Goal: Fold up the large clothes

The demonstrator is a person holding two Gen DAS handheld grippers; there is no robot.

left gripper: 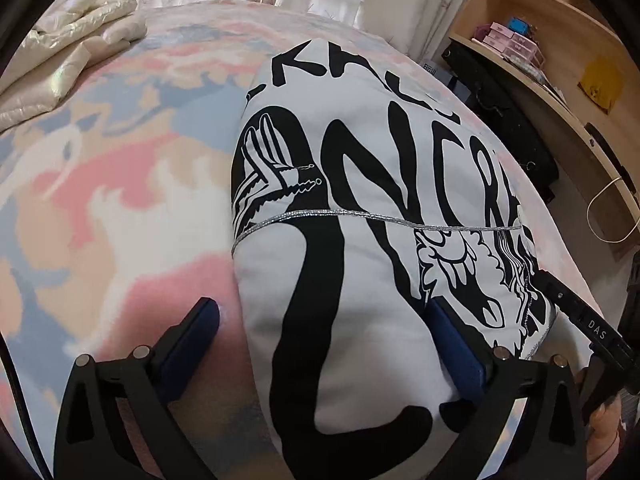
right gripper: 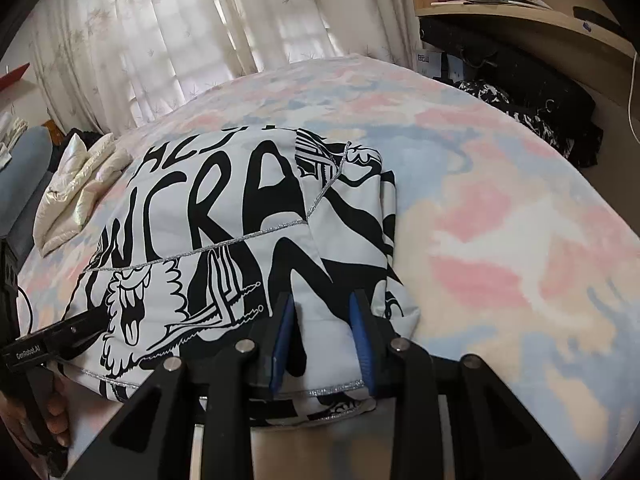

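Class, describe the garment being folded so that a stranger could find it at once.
Start at the bed with the pastel pink and blue blanket. In its middle lies the garment: white cloth with bold black lettering and cartoon drawings, edged by thin silver piping. The cream quilt nearby is plain.

The white folded garment with bold black graffiti print (left gripper: 360, 264) carries big hand-drawn letters, readable only in part: "NCR" in the left wrist view, "CRA" in the right wrist view (right gripper: 224, 216). The black gripper of the right hand (left gripper: 596, 330) bears "DAS"; the black gripper of the left hand (right gripper: 30, 354) bears "CenRobot.AI", small and hard to read.
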